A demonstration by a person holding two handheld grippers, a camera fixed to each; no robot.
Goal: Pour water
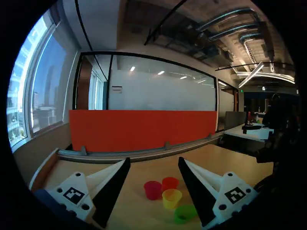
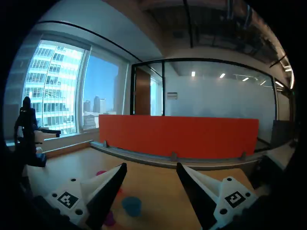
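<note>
In the left gripper view my left gripper point(image 1: 154, 159) is open above a wooden table point(image 1: 215, 157), nothing between its fingers. Between and below the fingers stand small plastic cups close together: a pink-red cup point(image 1: 152, 189), an orange-red cup point(image 1: 170, 183), a yellow cup point(image 1: 171, 198) and a green cup point(image 1: 185, 213). In the right gripper view my right gripper point(image 2: 151, 165) is also open and holds nothing. Below it on the table point(image 2: 161, 191) stands a blue cup point(image 2: 131, 206). A purple cup point(image 2: 109, 219) and a pink cup point(image 2: 101, 173) are partly hidden behind the left finger.
An orange partition point(image 1: 142, 130) with a metal rail runs along the table's far edge, glass walls behind it. Windows point(image 2: 57, 92) line the left side. A dark stand-like object point(image 2: 26, 134) rises at the left edge. A dark figure point(image 1: 278, 130) stands at the right.
</note>
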